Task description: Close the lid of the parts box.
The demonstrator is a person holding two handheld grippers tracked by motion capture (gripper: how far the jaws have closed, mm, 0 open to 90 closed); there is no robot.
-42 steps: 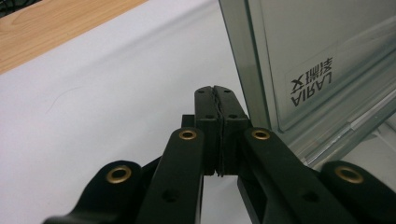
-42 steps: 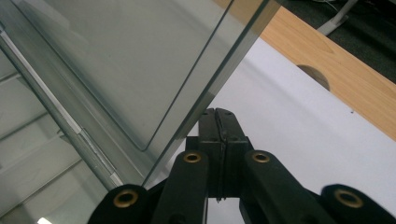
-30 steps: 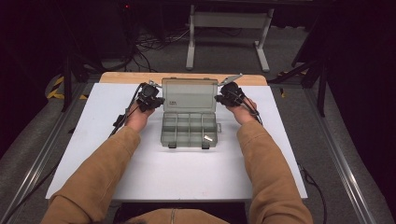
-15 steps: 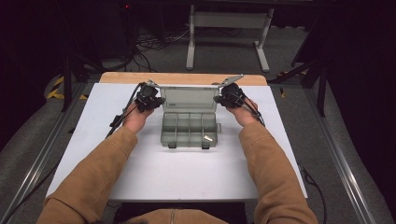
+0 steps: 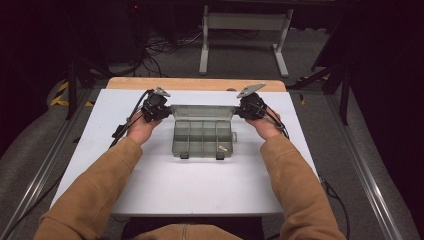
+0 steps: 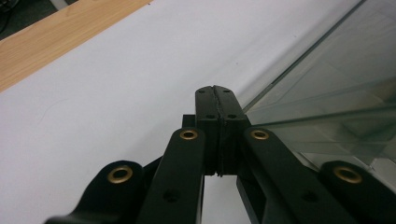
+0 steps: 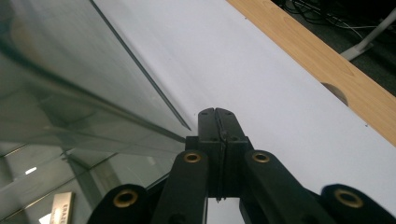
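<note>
clear compartment box (image 5: 202, 138) on white counter (image 5: 200, 185): lid (image 5: 203, 111) now raised nearer upright than before, left tongs (image 5: 165, 111) and right tongs (image 5: 242, 111) pressed together at its ends, likely closing.

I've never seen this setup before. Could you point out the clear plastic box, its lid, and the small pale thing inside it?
clear plastic box (image 5: 202, 142): high view, on a middle compartment's floor.
lid (image 5: 202, 111): high view, on the raised panel's centre.
small pale thing (image 5: 223, 148): high view, on its middle, in the near right compartment.
</note>
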